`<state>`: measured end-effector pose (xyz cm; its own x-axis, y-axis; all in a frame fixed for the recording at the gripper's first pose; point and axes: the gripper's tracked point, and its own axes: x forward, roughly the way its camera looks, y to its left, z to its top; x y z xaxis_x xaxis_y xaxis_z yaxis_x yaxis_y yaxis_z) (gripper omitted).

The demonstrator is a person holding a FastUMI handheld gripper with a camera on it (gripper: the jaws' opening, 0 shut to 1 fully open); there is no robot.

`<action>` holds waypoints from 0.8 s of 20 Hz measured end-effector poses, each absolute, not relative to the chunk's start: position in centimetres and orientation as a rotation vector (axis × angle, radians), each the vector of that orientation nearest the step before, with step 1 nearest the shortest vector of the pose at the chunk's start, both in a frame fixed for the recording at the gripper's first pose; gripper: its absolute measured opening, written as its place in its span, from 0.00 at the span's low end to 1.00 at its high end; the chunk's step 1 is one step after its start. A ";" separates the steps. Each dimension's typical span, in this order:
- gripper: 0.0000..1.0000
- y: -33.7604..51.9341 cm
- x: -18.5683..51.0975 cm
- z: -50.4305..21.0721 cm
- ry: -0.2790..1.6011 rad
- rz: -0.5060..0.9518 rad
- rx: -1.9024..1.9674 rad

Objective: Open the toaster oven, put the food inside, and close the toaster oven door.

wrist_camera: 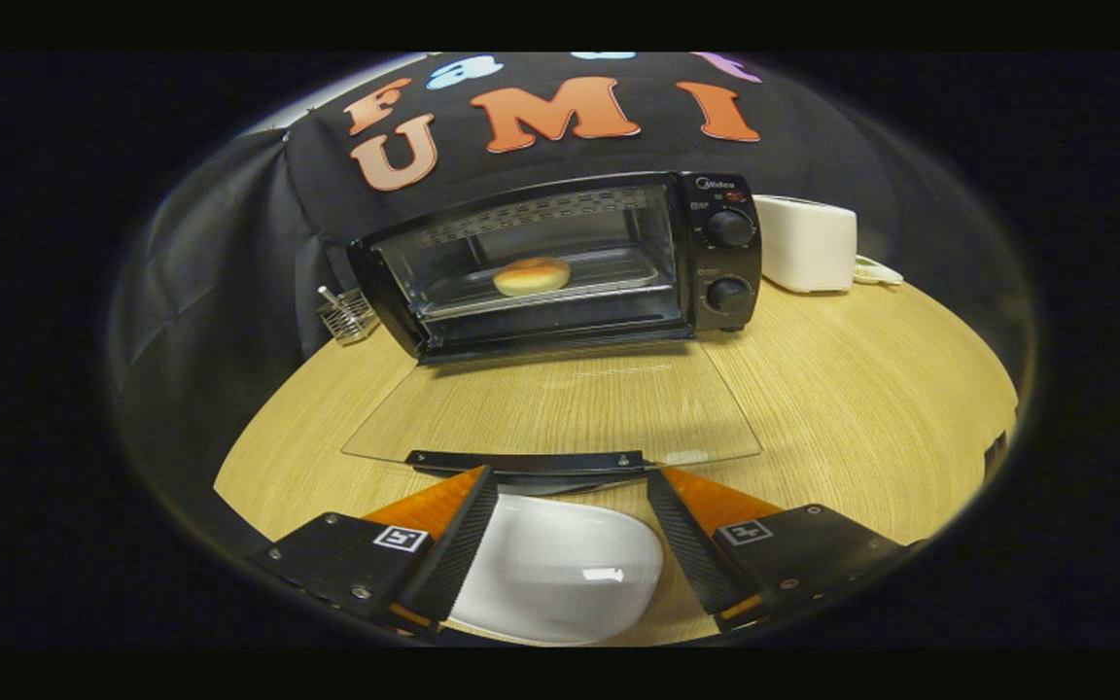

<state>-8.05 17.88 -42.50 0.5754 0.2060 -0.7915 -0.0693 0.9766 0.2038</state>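
Inside the open toaster oven (560, 258), bun (531, 276) sits well beyond spread jaws.

- The one camera rides on the gripper (572, 478) and looks forward along its two fingers, which spread wide apart in the foreground.
- It sits low over the wooden table (861, 408), tilted slightly downward, so a white dish (560, 569) between the fingers shows from above.
- It faces the open toaster oven (560, 258) head-on; the lowered glass door (550, 403) reaches to just ahead of the fingertips.
- The cavity, with the bun (531, 276) on its tray, lies well beyond the fingers.
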 end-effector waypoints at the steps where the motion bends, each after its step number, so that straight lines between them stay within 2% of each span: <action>1: 0.93 17.9 -7.9 -42.3 0.938 0.159 0.150; 8: 0.93 17.9 -6.0 -39.6 0.893 0.138 0.175; 16: 0.95 18.0 -0.7 -34.0 0.720 0.161 0.216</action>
